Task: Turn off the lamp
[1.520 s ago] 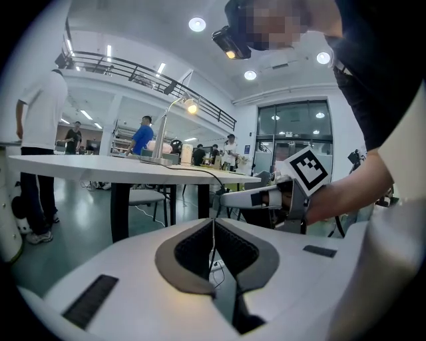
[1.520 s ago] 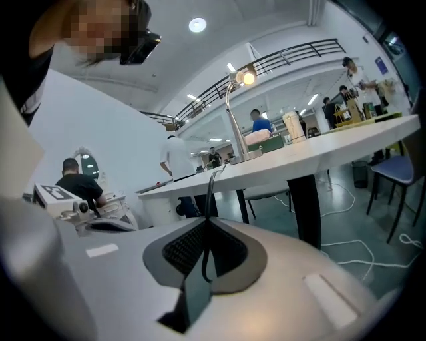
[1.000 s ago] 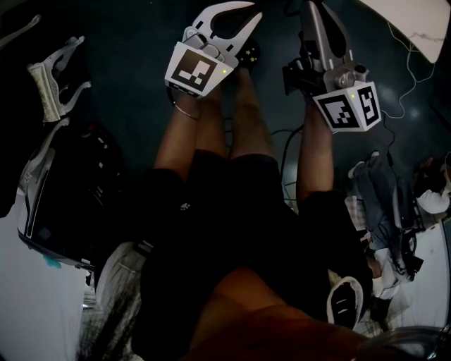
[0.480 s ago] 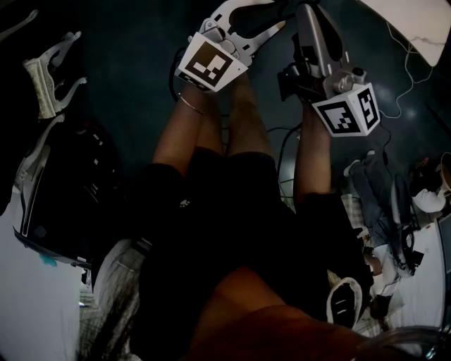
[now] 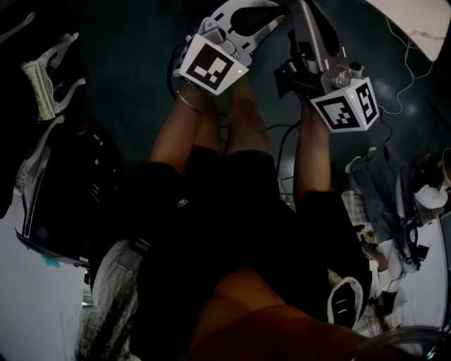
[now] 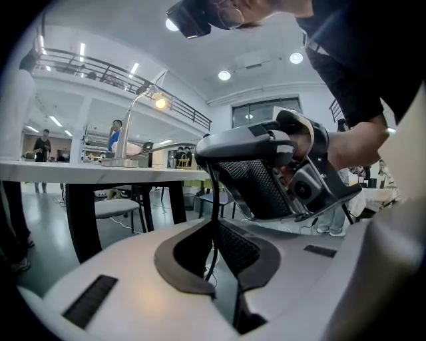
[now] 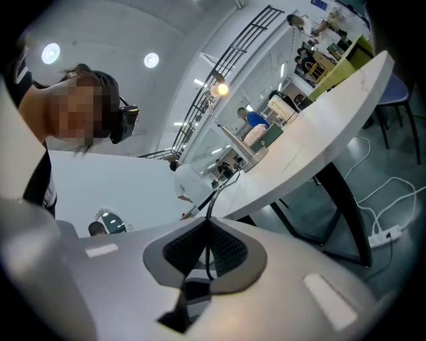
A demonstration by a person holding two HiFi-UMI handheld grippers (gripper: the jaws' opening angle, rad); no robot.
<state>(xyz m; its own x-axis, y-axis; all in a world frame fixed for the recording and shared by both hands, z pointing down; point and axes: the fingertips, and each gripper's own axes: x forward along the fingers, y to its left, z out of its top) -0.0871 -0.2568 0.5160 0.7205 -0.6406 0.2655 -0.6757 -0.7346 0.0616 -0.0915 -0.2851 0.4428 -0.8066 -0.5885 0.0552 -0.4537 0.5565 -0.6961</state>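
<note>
The lamp [image 6: 158,101] is lit, its thin arm rising from a base on the white table [image 6: 80,172] far ahead in the left gripper view. In the right gripper view the lamp [image 7: 219,88] glows above the same table [image 7: 319,126], also far off. My left gripper [image 6: 214,230] is shut with nothing between its jaws. The right gripper [image 7: 208,250] is shut and empty too. In the head view both are held out in front of the person's legs, left gripper [image 5: 271,17] beside right gripper [image 5: 301,10], close together. Neither is near the lamp.
A power strip [image 7: 383,233] with white cable lies on the floor under the table. A chair [image 6: 113,208] stands beneath the table. Bags and clutter [image 5: 380,190] lie at the person's right, a dark case [image 5: 63,204] at the left. People stand in the distance [image 6: 43,143].
My left gripper has shifted up and to the right in the head view and rolled a little. The right gripper has stayed about where it was.
</note>
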